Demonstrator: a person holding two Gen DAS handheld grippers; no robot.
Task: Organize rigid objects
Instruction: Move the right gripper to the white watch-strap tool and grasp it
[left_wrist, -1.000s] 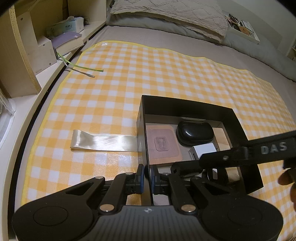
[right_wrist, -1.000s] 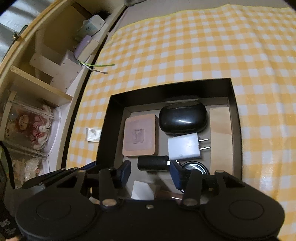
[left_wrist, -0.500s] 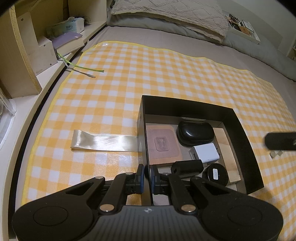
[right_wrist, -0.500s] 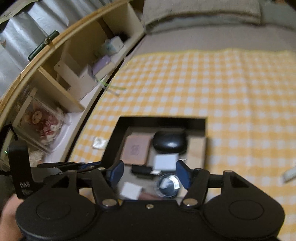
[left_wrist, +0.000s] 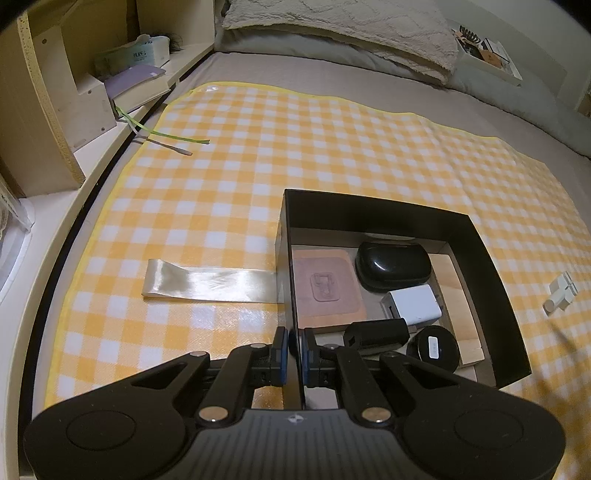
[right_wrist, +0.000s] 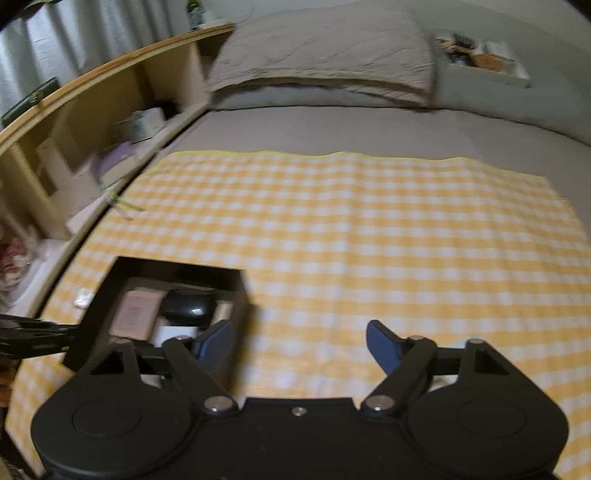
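Pinching the near left wall of the black box (left_wrist: 399, 218), the left hand-held gripper (left_wrist: 291, 354) has its jaws nearly shut on that thin wall, blue pads on either side of it, apparently steadying the box. Right hand-held gripper (right_wrist: 297, 341) jaws have just been opening and now stand wide, nothing between them, only yellow checked mat (right_wrist: 369, 229) below; it hangs to the right of the box, and the view is motion-blurred.

Inside the box, packed close: pink square pad (left_wrist: 327, 286) against the left wall, glossy black case (left_wrist: 393, 266) to its right near the far wall, white charger (left_wrist: 412, 304) in front of the case, black adapter (left_wrist: 376, 332) nearer the gripped wall, round black puck (left_wrist: 432, 349) beside it, wooden block (left_wrist: 458, 306) along the right wall.

Outside the box: small white plastic piece (left_wrist: 559, 291) on the mat, well apart from the right wall. Looks like the one rigid item left to go in. A flat shiny ribbon strip (left_wrist: 207, 282) runs out from the box's left wall. Green strip (left_wrist: 162, 133) lies far from the box at the mat's left edge, next to the shelf (left_wrist: 55, 110).

Progress judgement: mostly done, box nearly filled. Likely left: pick up the white piece with the open right hand-held gripper and place it in the box.
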